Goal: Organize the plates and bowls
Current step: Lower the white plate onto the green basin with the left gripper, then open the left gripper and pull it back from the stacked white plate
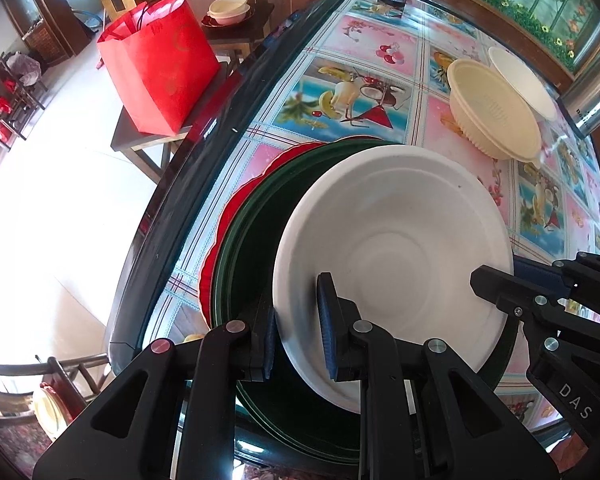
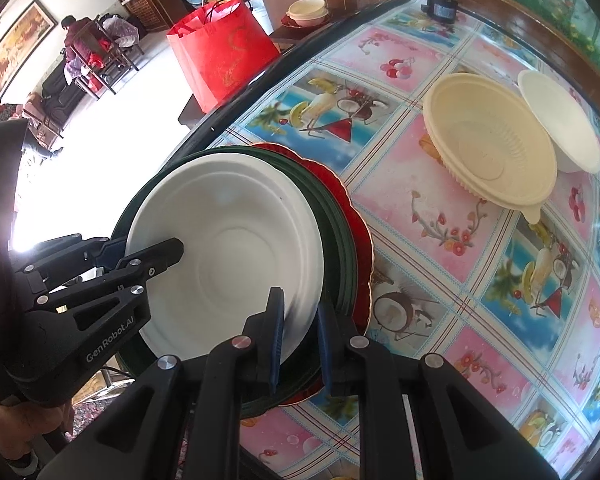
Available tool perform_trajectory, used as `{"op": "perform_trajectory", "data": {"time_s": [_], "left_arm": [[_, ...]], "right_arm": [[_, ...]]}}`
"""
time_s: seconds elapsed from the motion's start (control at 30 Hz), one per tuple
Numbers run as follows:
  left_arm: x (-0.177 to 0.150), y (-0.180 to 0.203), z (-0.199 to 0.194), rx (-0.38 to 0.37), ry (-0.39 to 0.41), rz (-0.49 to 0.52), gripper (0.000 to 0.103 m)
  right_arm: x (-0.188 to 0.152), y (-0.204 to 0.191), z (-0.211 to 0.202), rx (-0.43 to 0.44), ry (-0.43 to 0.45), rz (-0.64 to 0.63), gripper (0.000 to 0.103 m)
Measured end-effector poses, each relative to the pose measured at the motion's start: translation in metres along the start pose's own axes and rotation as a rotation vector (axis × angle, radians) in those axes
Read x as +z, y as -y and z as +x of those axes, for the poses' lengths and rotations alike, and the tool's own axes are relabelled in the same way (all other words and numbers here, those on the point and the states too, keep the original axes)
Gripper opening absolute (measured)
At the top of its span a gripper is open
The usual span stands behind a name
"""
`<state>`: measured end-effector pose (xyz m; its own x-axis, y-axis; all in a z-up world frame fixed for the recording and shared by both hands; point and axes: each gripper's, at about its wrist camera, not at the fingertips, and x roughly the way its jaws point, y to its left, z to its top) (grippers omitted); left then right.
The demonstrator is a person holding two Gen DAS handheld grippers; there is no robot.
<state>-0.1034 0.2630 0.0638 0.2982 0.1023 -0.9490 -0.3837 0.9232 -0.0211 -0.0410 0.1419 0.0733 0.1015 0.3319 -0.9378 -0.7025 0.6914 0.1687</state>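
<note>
- The white plate (image 1: pixel 396 256) sits on top of a stack of green plates (image 1: pixel 252 236), which rests on a red scalloped plate (image 1: pixel 236 216) near the edge of the table (image 1: pixel 380 36).
- The left gripper (image 1: pixel 298 328) has its jaws apart, astride the near rim of the white plate; one blue pad (image 1: pixel 327 320) lies over the plate's inner face, the other below the rim. Whether either pad touches the plate cannot be told.
- The right gripper (image 2: pixel 300 340) stands the same way at the opposite rim: jaws parted, one finger over the white plate, the other outside it by the green rims. It grasps nothing firmly as seen.
- A cream ribbed bowl (image 2: pixel 492 148) and a white bowl (image 2: pixel 560 120) lie well apart from the stack, touching each other, further along the table.
- Judgement: the step in hand is seating or releasing the white plate on the stack.
- Advice: both jaws should part evenly, so the light plate is not dragged sideways.
- Advice: the plate should be centred inside the green rims before withdrawal.
- Risk: the stack lies close to the table edge; a sideways nudge could push it outward.
</note>
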Motion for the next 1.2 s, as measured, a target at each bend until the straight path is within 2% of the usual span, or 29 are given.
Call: {"op": "perform_trajectory", "data": {"time_s": [0.13, 0.33, 0.37, 0.43, 0.6, 0.77, 0.87, 1.03, 1.2], "left_arm": [[0.0, 0.001, -0.001, 0.006, 0.011, 0.005, 0.018], [0.0, 0.002, -0.001, -0.001, 0.009, 0.007, 0.028], [0.0, 0.003, -0.001, -0.006, 0.009, 0.009, 0.032], [0.0, 0.004, -0.002, -0.007, 0.01, 0.012, 0.033], [0.002, 0.005, -0.006, -0.001, 0.026, 0.011, 0.033], [0.004, 0.002, -0.013, -0.008, 0.041, -0.003, 0.033], [0.007, 0.002, -0.02, -0.021, 0.057, -0.009, 0.033], [0.011, 0.013, -0.027, -0.043, 0.069, 0.008, 0.033], [0.017, 0.031, -0.032, -0.07, 0.078, 0.035, 0.033]], "right_arm": [[0.0, -0.002, 0.001, -0.011, -0.002, -0.013, 0.017], [0.0, -0.003, 0.002, -0.016, -0.001, -0.024, 0.018], [0.0, -0.003, 0.001, -0.017, -0.002, -0.028, 0.018], [0.0, -0.005, 0.0, -0.019, -0.001, -0.034, 0.019], [0.002, -0.006, -0.005, -0.009, 0.014, -0.031, 0.031], [0.002, -0.005, -0.013, -0.018, 0.033, -0.024, 0.037], [0.002, 0.001, -0.02, -0.022, 0.049, -0.008, 0.045], [-0.003, 0.018, -0.031, -0.016, 0.074, 0.048, 0.047], [-0.011, 0.035, -0.043, -0.035, 0.104, 0.099, 0.055]]}}
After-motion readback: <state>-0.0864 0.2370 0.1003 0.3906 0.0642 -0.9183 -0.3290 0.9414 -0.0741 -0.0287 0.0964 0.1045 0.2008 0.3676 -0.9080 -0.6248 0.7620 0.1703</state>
